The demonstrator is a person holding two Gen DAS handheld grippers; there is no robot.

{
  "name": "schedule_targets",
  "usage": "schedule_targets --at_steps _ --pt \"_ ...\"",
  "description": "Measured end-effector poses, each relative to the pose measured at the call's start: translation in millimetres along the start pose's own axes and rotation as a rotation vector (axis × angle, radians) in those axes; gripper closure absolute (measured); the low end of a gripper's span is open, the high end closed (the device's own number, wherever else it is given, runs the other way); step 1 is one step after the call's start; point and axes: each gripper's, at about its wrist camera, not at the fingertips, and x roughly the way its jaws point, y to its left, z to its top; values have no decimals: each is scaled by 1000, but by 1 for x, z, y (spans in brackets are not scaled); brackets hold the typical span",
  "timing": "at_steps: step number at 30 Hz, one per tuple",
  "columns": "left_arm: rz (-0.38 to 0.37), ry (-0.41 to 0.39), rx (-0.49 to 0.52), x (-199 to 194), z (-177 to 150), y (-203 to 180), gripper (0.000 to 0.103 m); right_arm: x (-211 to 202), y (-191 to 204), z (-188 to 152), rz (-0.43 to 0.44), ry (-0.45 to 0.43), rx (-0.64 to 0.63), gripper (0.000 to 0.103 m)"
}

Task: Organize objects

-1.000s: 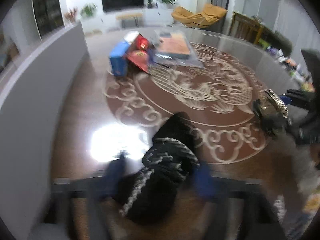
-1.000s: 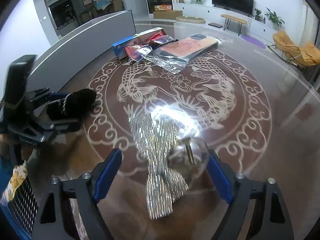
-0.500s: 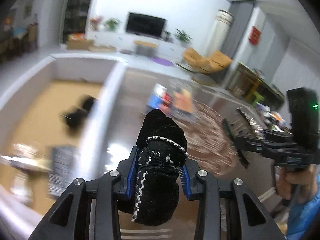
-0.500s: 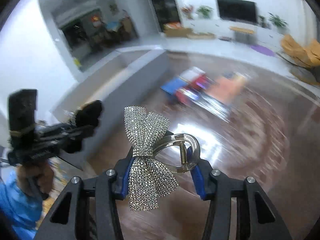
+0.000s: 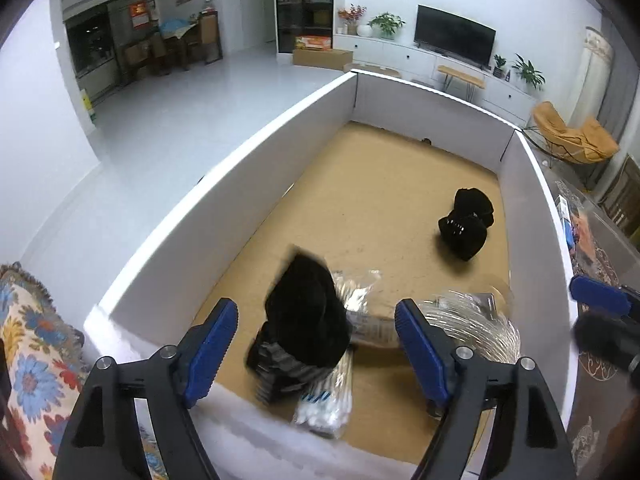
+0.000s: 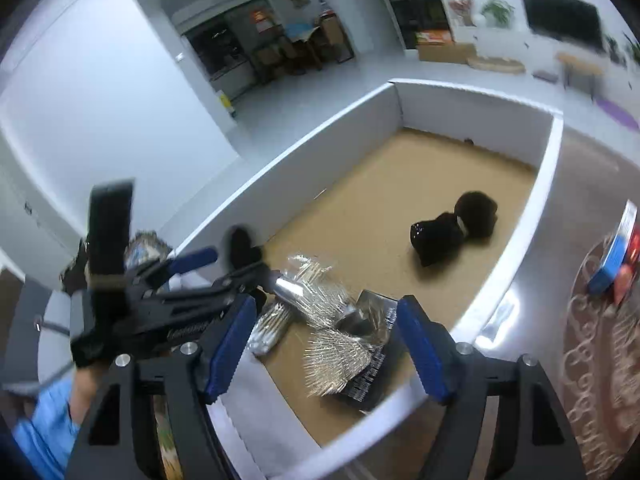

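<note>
Black fabric item (image 5: 308, 320): seen blurred between the blue pads of the left tool (image 5: 316, 344), not pressed by either pad; judged to be dropping free into the white-walled box (image 5: 224, 184). Left tool's jaws are opening, released, item no longer gripped. It is over the near end of the box's brown floor, above a pack of cotton swabs (image 5: 326, 396) and clear wrappers.

Sparkly bow clip (image 6: 340, 354): seen blurred between the pads of the right tool (image 6: 324, 348), pads apart from it; judged falling or just landed on a dark flat packet (image 6: 372, 384) at the near end of the box. Right tool's jaws are opening, nothing clamped. Exact contact w/ packet can't be told, motion blur.

Second black fabric item (image 5: 466, 230): already lying on the box floor toward the far right wall, well apart from the near pile. Judged its pair.

Reason for placement, as judged: box serves as collection bin; both tools are held over the near rim, angled down, so items drop inside the walls rather than on the tabletop (image 6: 592, 320).

Outside the box: blue and red packages (image 6: 616, 260) remain on the patterned tabletop to the right, so task judged partly done.

Risk noted: items piling at the near end; light wrappers may shift.
</note>
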Motion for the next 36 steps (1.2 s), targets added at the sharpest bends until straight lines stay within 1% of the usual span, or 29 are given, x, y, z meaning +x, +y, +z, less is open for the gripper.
schedule_targets --at_steps 1,2,3,4,5,7,8,9,10,12,14,16,20,23,25,29,31,32,33,34,36 --pt "-4 -7 -1 -1 -3 -1 20 -6 -4 -5 9 -29 17 29" --pt "-8 -19 4 -2 -6 -4 18 -15 -9 -9 3 -59 19 24" --pt "-10 -29 10 -4 -8 -10 18 -23 -15 -13 -21 -85 11 20" --pt "-16 -44 24 -8 -11 -20 17 -33 -22 -19 -55 -112 -2 12" --pt "-27 -59 38 -12 -13 -32 17 -46 -33 -26 -101 -139 -18 7" --pt "-55 -78 58 -23 -20 -51 15 -69 -57 -48 -217 -174 -49 3" --pt "-78 -88 69 -27 -22 -62 12 -78 -73 -62 -293 -173 -67 3" --pt "-91 -95 74 -32 -26 -67 10 -84 -85 -73 -349 -162 -79 3" --pt "-107 -107 81 -36 -26 -78 7 -89 -100 -85 -411 -138 -86 3" --pt "-123 -127 96 -43 -26 -95 7 -99 -131 -109 -512 -75 -71 3" --pt "-127 -144 118 -48 -26 -114 7 -114 -162 -134 -578 -42 -27 3" --pt "-134 -155 141 -55 -28 -131 7 -130 -182 -154 -618 -31 16 3" --pt "-146 -172 181 -64 -32 -160 7 -151 -218 -183 -688 -14 104 3" --pt "-147 -184 209 -75 -36 -175 7 -162 -239 -194 -716 -13 144 3" --pt "-160 -190 220 -82 -38 -185 7 -165 -244 -200 -726 -11 157 3" --pt "-233 -183 248 -95 -50 -205 7 -170 -258 -207 -720 -25 179 3" --pt "-298 -158 275 -98 -62 -220 7 -170 -259 -207 -715 -27 194 2" --pt "-328 -139 286 -97 -69 -226 6 -168 -263 -206 -709 -24 205 0" --pt "-349 -122 294 -95 -74 -232 6 -168 -266 -206 -700 -21 218 0" --pt "-380 -86 310 -89 -82 -242 6 -169 -268 -207 -690 -26 229 0" --pt "-398 -32 339 -75 -96 -260 6 -167 -269 -206 -695 -24 230 0"
